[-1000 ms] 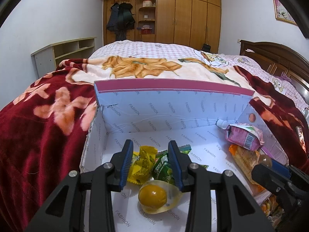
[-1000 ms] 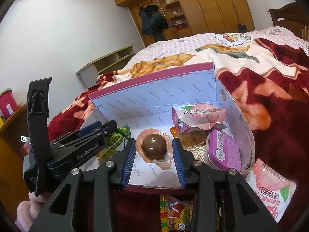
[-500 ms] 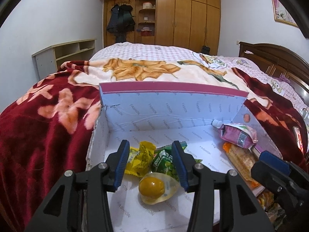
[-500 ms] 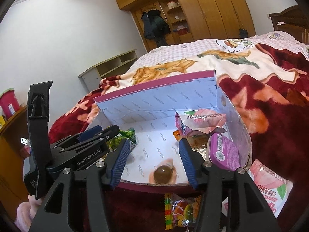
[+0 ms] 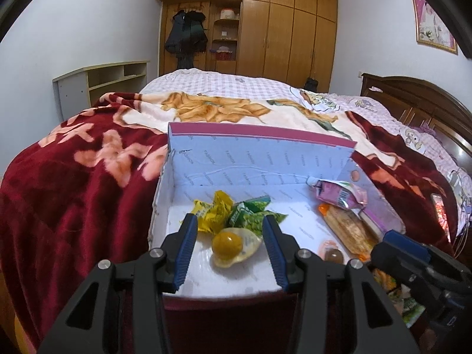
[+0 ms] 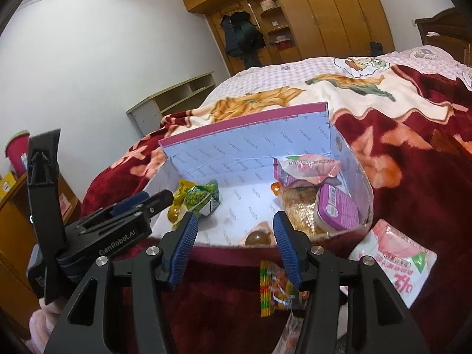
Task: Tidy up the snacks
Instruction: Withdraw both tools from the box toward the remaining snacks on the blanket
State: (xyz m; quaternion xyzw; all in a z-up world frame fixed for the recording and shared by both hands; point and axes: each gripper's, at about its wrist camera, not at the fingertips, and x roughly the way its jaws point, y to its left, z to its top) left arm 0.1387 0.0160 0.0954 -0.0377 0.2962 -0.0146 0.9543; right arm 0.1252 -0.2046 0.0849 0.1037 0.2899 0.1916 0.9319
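Note:
An open box (image 5: 259, 153) with a blue inside and a pink rim lies on the bed. My left gripper (image 5: 229, 222) is open at its near left side, and a yellow jelly cup (image 5: 227, 243) lies loose on the box floor between its fingers. Yellow (image 5: 212, 211) and green (image 5: 250, 215) packets sit just behind it. My right gripper (image 6: 236, 221) is open above the front rim, with a brown jelly cup (image 6: 258, 237) lying free inside the rim. A pink pouch (image 6: 306, 166), a cracker pack (image 6: 298, 209) and a purple tin (image 6: 336, 208) fill the right side.
Outside the box (image 6: 244, 153), a pink peach packet (image 6: 395, 253) and a striped candy bag (image 6: 277, 289) lie on the red blanket (image 6: 413, 162) near my right gripper. A low shelf (image 5: 103, 79) stands by the left wall and a wardrobe (image 5: 280, 29) at the back.
My right gripper opened and let the brown jelly cup drop near the front rim. Both grippers widened and drew back from the box. The yellow jelly cup stays on the box floor.

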